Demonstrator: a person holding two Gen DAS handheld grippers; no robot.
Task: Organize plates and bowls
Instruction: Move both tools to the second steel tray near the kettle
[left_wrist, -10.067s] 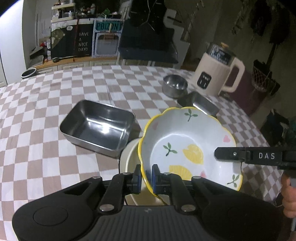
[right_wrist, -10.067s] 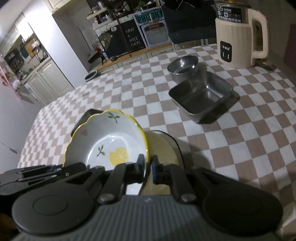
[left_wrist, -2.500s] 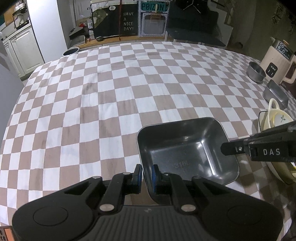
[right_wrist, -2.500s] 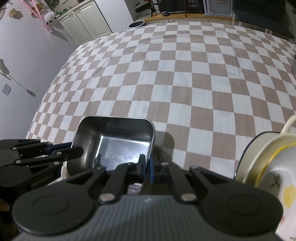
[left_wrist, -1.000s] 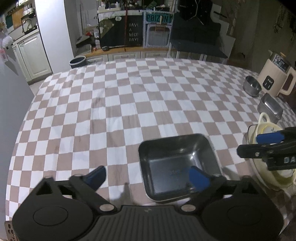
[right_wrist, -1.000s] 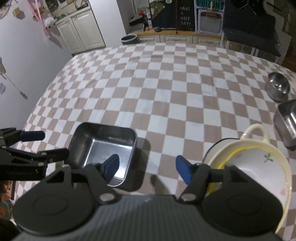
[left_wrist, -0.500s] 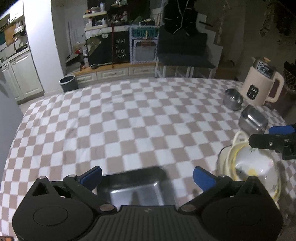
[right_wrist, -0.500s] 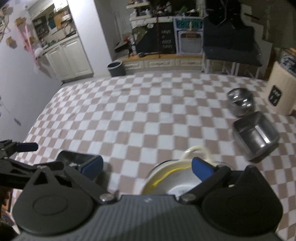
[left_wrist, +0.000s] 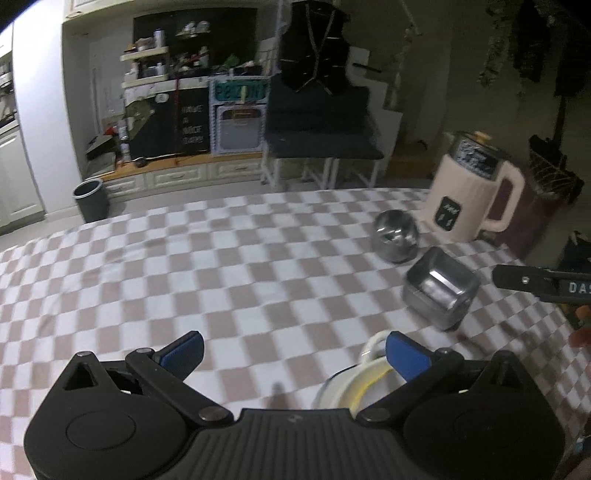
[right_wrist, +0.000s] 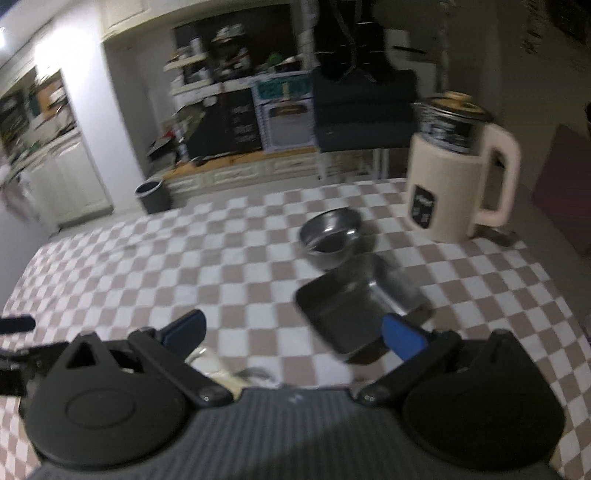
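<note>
My left gripper (left_wrist: 295, 352) is open and holds nothing, above the checked tablecloth. Just behind its right finger (left_wrist: 406, 354) sits the cream pot with the yellow-rimmed bowl (left_wrist: 354, 387), mostly hidden. My right gripper (right_wrist: 295, 336) is also wide open and empty. The small steel tray (right_wrist: 354, 306) lies just ahead of its right finger; the same steel tray (left_wrist: 439, 295) shows in the left wrist view. Behind it stands a round steel bowl (right_wrist: 330, 234), also the steel bowl (left_wrist: 395, 240). The cream pot's handle (right_wrist: 214, 363) peeks out low.
A cream electric kettle (right_wrist: 454, 173) stands at the table's far right edge, also the kettle (left_wrist: 469, 199). The checked tablecloth (left_wrist: 184, 266) stretches left. One finger of the right gripper (left_wrist: 535, 282) reaches in at the right. Cabinets, a bin and a chair are beyond the table.
Both grippers swung away to the right and tilted up. The large steel tray dropped out of both views. The small tray, round bowl and kettle now loom closer. The right jaws spread wider.
</note>
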